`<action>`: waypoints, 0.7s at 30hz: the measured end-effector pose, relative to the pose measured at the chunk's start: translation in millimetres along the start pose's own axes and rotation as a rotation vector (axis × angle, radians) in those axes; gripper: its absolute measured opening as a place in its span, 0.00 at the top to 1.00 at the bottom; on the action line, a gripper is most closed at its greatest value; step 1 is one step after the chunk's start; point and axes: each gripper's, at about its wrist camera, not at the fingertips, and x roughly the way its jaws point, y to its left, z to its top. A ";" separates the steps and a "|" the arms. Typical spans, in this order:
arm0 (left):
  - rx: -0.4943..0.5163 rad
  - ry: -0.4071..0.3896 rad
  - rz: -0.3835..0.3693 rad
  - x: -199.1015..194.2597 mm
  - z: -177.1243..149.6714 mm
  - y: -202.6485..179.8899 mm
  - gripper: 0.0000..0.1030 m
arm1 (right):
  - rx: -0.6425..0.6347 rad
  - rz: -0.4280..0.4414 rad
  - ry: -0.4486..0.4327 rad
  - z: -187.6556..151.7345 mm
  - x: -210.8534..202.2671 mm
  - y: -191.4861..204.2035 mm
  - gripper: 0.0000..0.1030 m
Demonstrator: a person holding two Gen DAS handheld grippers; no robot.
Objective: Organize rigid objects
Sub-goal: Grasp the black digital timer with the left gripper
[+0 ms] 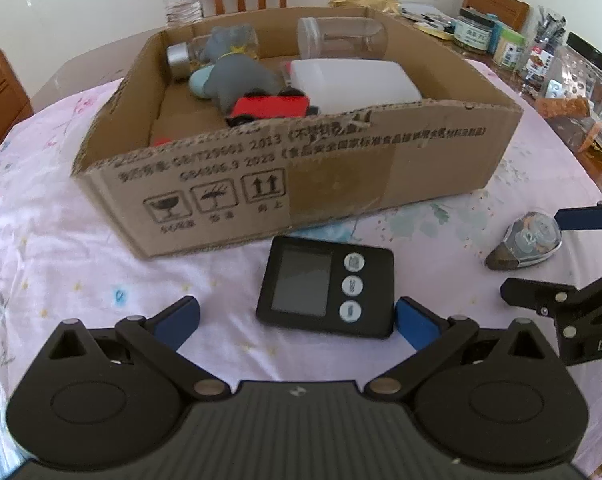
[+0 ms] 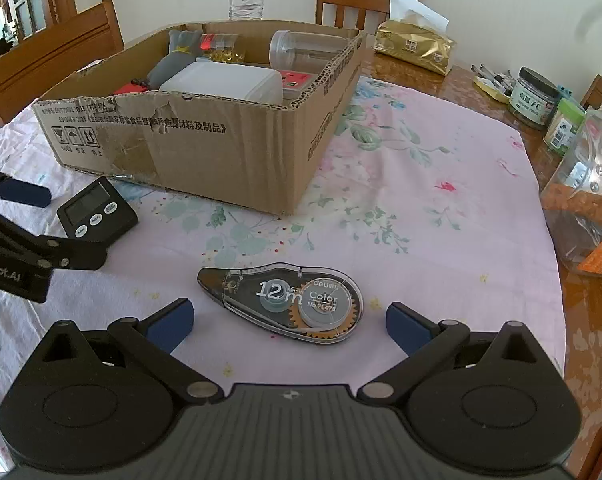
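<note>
Beside the cardboard box (image 1: pixel 341 184), timer (image 1: pixel 327 286) before released left gripper (image 1: pixel 297 320), right gripper (image 2: pixel 289 324) (also spread) — correction tape (image 2: pixel 285 302) ahead

We see our left gripper (image 1: pixel 297 322) built of matte black plastic: a ribbed grey-black centre plate with a small white logo at twelve o'clock, two round housings with teardrop cutouts, silver pivot pins, and blue pads on the fingers (image 1: pixel 179 320). Our right gripper (image 2: pixel 289 322) looks identical, and white lettering marks each gripper's side.
</note>
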 end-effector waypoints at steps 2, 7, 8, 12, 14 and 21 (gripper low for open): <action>0.012 0.001 -0.009 3.4 4.6 -1.6 0.00 | 0.002 -0.002 -0.002 -0.1 -0.1 0.5 0.00; 0.067 -0.014 -0.042 5.9 3.4 -7.3 0.00 | 0.012 -0.009 -0.001 -0.2 -0.7 1.5 0.00; 0.071 -0.016 -0.045 7.0 3.6 -7.8 0.01 | 0.013 -0.010 0.000 0.1 -0.6 1.5 0.00; 0.090 -0.029 -0.062 6.1 4.0 -7.0 0.09 | 0.021 -0.017 -0.002 -0.3 -1.0 2.4 0.00; 0.099 -0.029 -0.069 5.7 5.1 -7.7 0.11 | 0.033 -0.026 0.000 -0.6 -1.3 3.6 0.00; 0.130 -0.043 -0.090 2.0 6.9 -7.7 0.31 | 0.072 -0.054 -0.002 -0.8 -1.3 12.3 0.00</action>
